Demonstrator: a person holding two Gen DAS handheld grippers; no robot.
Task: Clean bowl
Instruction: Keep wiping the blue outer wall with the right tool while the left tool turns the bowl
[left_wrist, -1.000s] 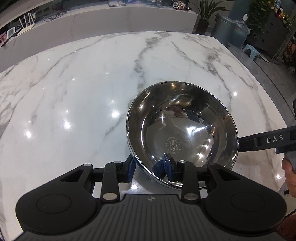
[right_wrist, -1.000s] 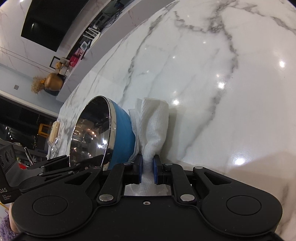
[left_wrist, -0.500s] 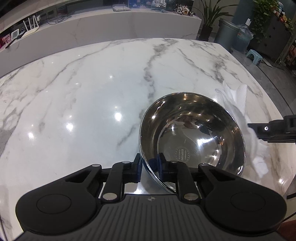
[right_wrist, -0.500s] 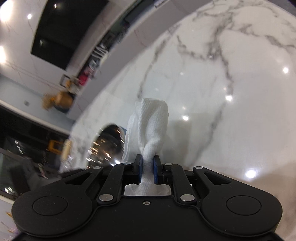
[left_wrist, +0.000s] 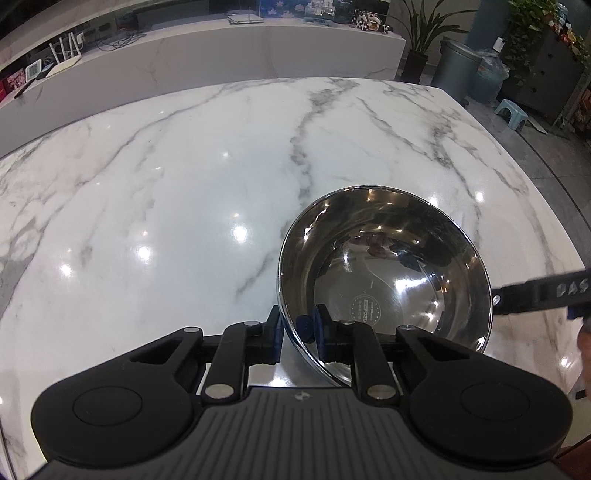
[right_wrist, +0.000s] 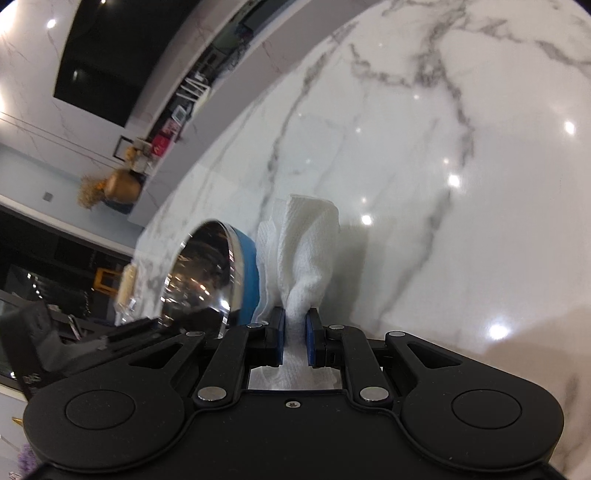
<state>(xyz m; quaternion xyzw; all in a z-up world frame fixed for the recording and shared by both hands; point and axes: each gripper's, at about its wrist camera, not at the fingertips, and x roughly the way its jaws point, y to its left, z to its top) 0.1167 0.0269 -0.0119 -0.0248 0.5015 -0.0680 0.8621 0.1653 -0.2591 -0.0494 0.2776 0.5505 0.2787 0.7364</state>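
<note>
My left gripper (left_wrist: 297, 334): jaws narrow, clamped on near rim of bowl (left_wrist: 384, 273), one pad outside wall, other inside. Bowl: steel inside, blue outside, tilted on marble table (left_wrist: 166, 206), near its right edge. Round stamp on bowl floor, text too small to read. My right gripper (right_wrist: 294, 336): jaws nearly closed, pinching white paper towel (right_wrist: 306, 251) just right of bowl's blue wall; contact with bowl unclear. Right gripper body beside bowl in left view, lettering "DAS" legible.
</note>
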